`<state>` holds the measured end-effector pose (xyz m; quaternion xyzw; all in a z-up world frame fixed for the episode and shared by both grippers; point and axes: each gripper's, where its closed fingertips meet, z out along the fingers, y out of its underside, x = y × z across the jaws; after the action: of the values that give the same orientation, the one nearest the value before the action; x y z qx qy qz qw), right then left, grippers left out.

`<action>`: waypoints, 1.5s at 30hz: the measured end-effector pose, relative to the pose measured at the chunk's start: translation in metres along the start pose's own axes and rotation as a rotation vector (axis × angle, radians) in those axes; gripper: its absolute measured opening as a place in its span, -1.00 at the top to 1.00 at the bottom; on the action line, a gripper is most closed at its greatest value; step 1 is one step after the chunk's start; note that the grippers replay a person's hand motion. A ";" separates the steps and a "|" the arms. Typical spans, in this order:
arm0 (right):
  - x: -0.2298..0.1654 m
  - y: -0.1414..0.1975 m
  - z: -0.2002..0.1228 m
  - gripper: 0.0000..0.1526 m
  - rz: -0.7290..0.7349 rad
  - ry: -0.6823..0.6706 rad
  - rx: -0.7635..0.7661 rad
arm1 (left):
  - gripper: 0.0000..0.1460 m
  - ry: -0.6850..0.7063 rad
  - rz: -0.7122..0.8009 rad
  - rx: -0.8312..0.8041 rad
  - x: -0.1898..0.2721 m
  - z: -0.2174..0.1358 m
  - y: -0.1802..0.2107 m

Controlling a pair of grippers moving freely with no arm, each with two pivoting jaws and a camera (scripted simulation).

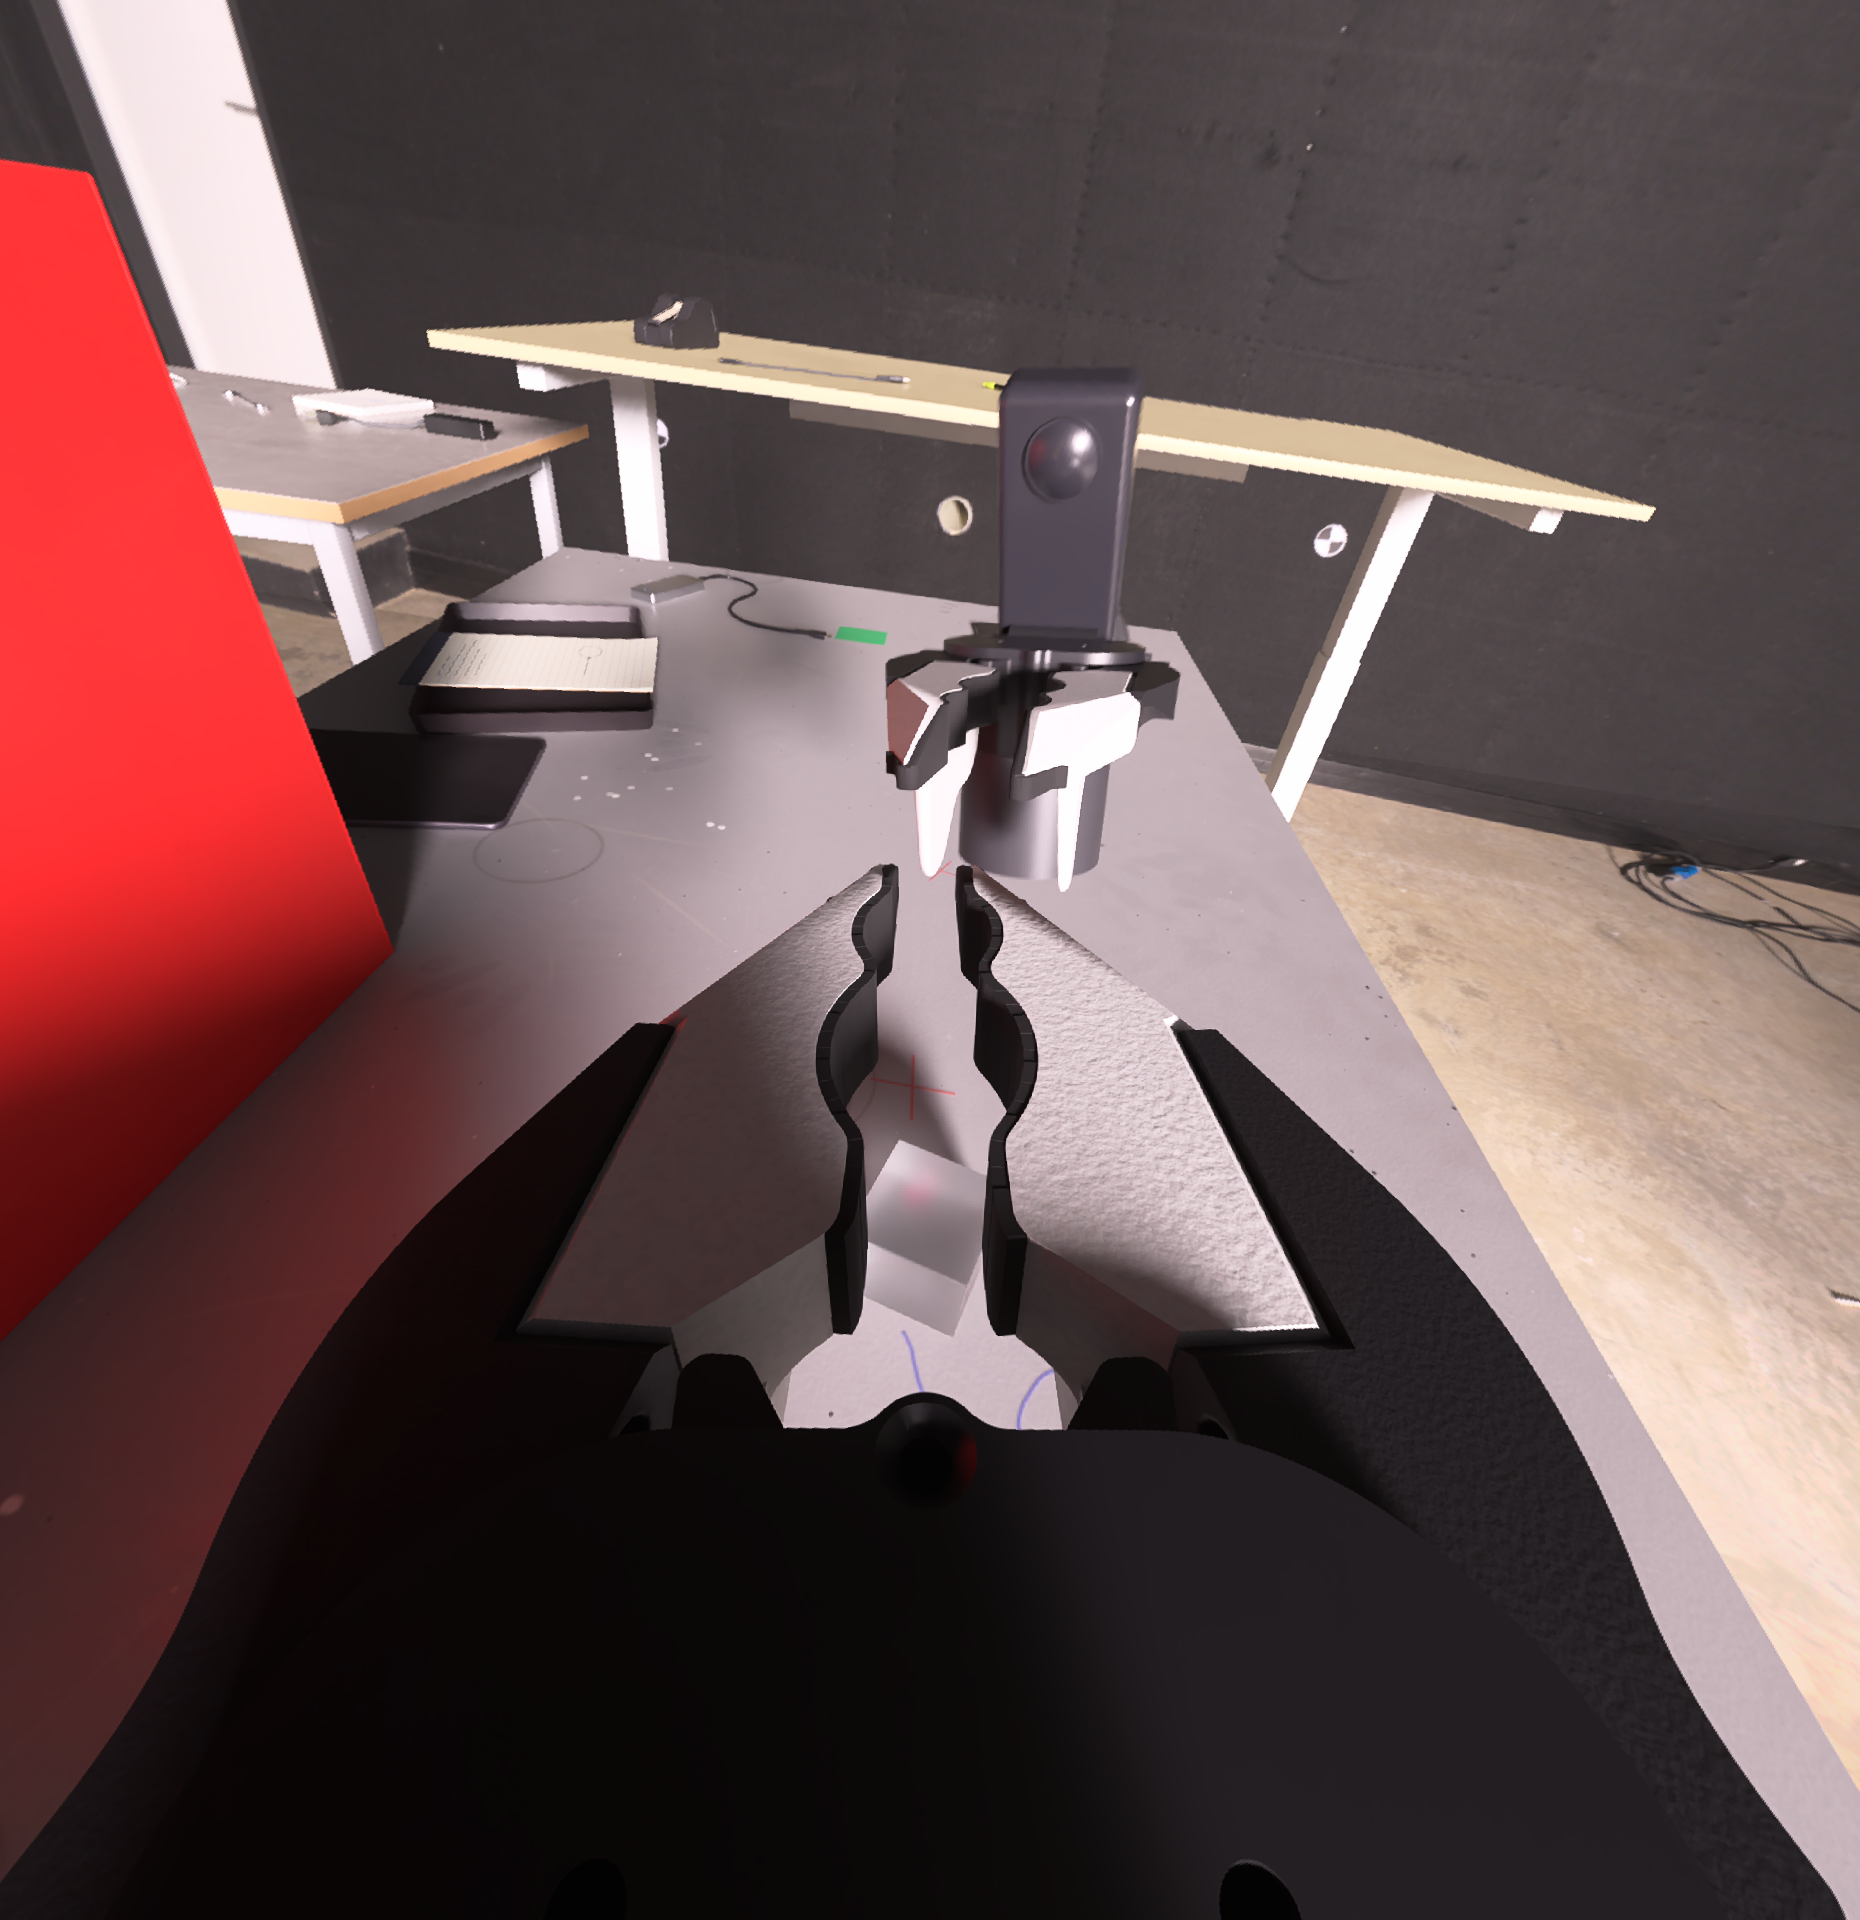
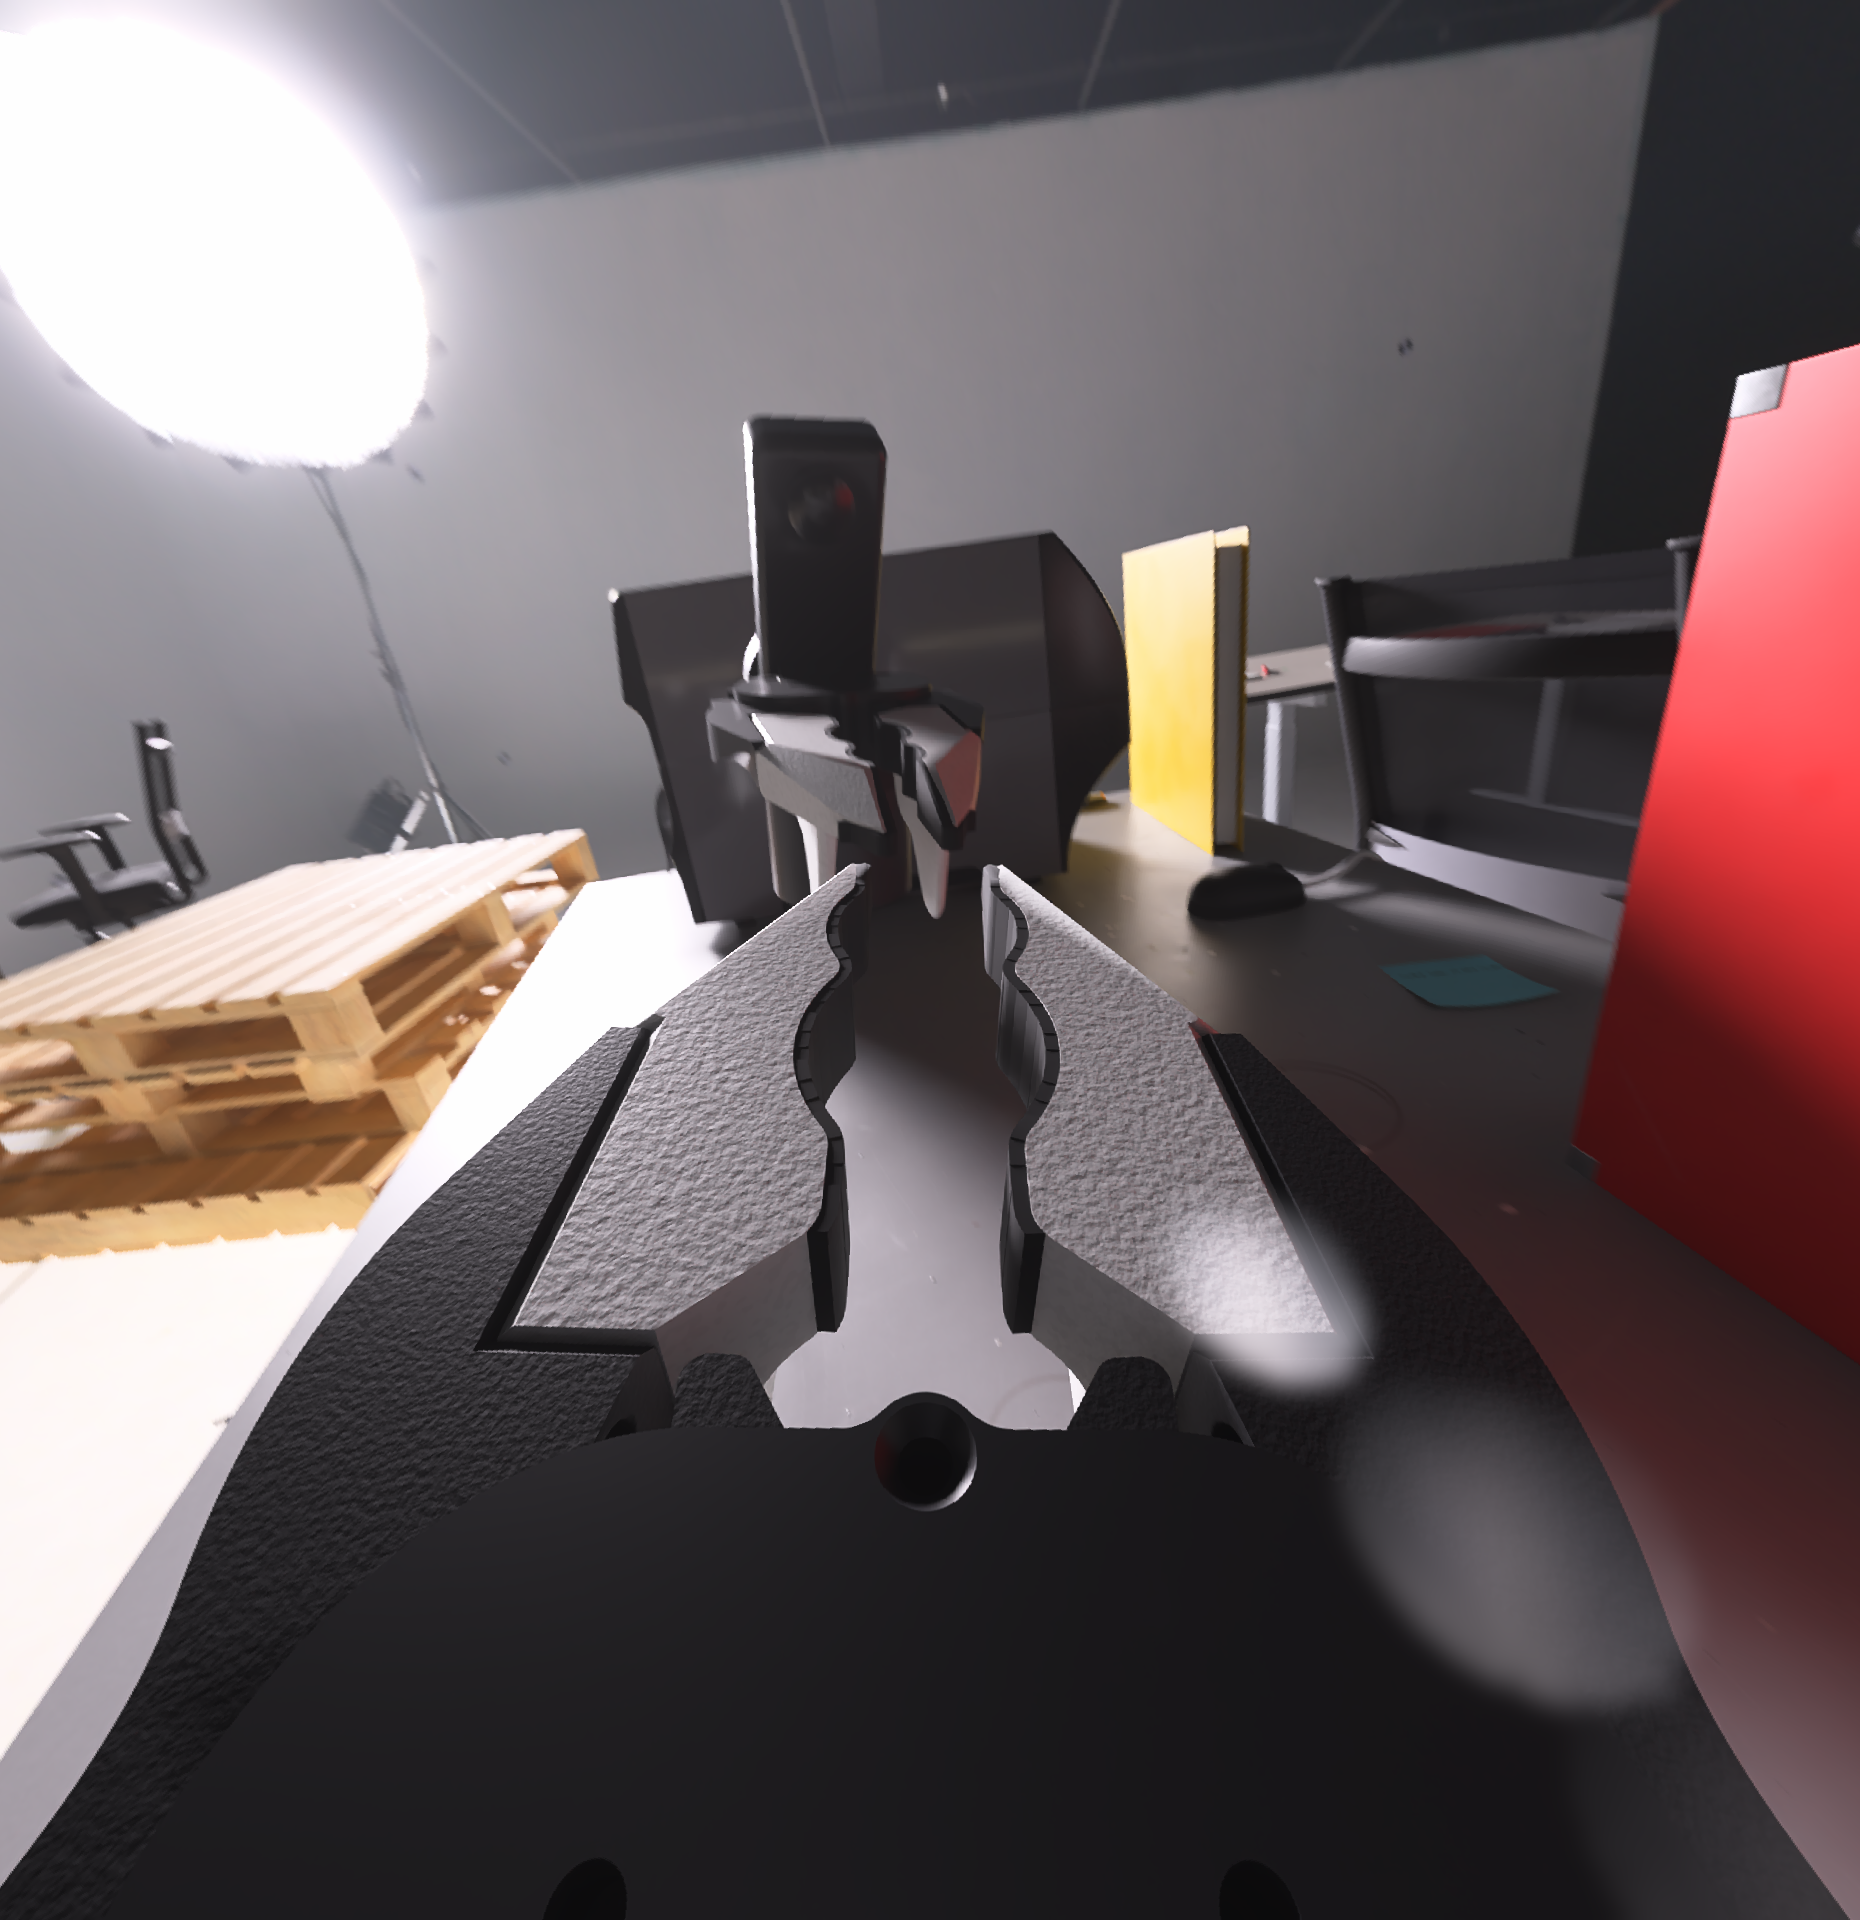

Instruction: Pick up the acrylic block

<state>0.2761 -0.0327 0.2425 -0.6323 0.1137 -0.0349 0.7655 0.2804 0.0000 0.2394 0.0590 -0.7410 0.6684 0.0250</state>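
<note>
The acrylic block [image 1: 921, 1231] is a clear, frosty cube. It sits deep between the fingers of my left gripper [image 1: 926, 878], whose black pads [image 1: 848, 1226] press on both of its sides over the grey table [image 1: 1165, 987]. I cannot tell whether the block is off the table. My right gripper [image 2: 924, 883] is open with nothing between its fingers. It also shows in the left wrist view [image 1: 999, 875], fingers pointing down, just beyond the left fingertips. The left gripper shows farther off in the right wrist view [image 2: 872, 873].
A tall red panel [image 1: 126, 727] stands close on the left and shows again in the right wrist view [image 2: 1757, 831]. A notepad tray [image 1: 541, 665] and a black pad [image 1: 427, 774] lie at the far left. The table edge [image 1: 1528, 1247] runs along the right. A dark box [image 2: 957, 675], a yellow book [image 2: 1180, 686], a mouse [image 2: 1243, 888] and wooden pallets [image 2: 261, 997] are also in view.
</note>
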 end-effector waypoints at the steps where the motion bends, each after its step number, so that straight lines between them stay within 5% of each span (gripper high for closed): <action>1: 0.001 0.001 -0.003 0.72 -0.015 0.018 -0.027 | 0.85 -0.005 -0.001 -0.007 0.000 -0.001 0.000; 6: 0.006 0.025 -0.024 0.62 -0.094 0.141 -0.280 | 0.85 -0.041 0.024 -0.043 -0.002 -0.011 0.003; 15: 0.002 0.159 -0.095 0.18 -0.165 0.255 -1.128 | 0.85 -0.071 0.045 -0.078 -0.002 -0.026 0.012; 24: 0.015 0.207 -0.116 0.17 -0.174 0.268 -1.490 | 0.85 -0.069 0.040 -0.081 0.001 -0.031 0.020; 32: 0.016 0.213 -0.111 0.21 -0.099 0.244 -1.448 | 0.85 -0.069 0.039 -0.082 0.000 -0.035 0.023; 41: 0.018 0.220 -0.070 0.21 -0.056 0.244 -1.258 | 0.85 -0.077 0.036 -0.075 0.000 -0.040 0.024; 45: 0.014 0.228 -0.056 0.04 -0.077 0.199 -1.138 | 0.86 -0.079 0.040 -0.065 0.002 -0.044 0.021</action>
<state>0.2568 -0.0437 0.0083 -0.9418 0.1631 -0.0554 0.2886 0.2744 0.0461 0.2232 0.0695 -0.7638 0.6415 -0.0159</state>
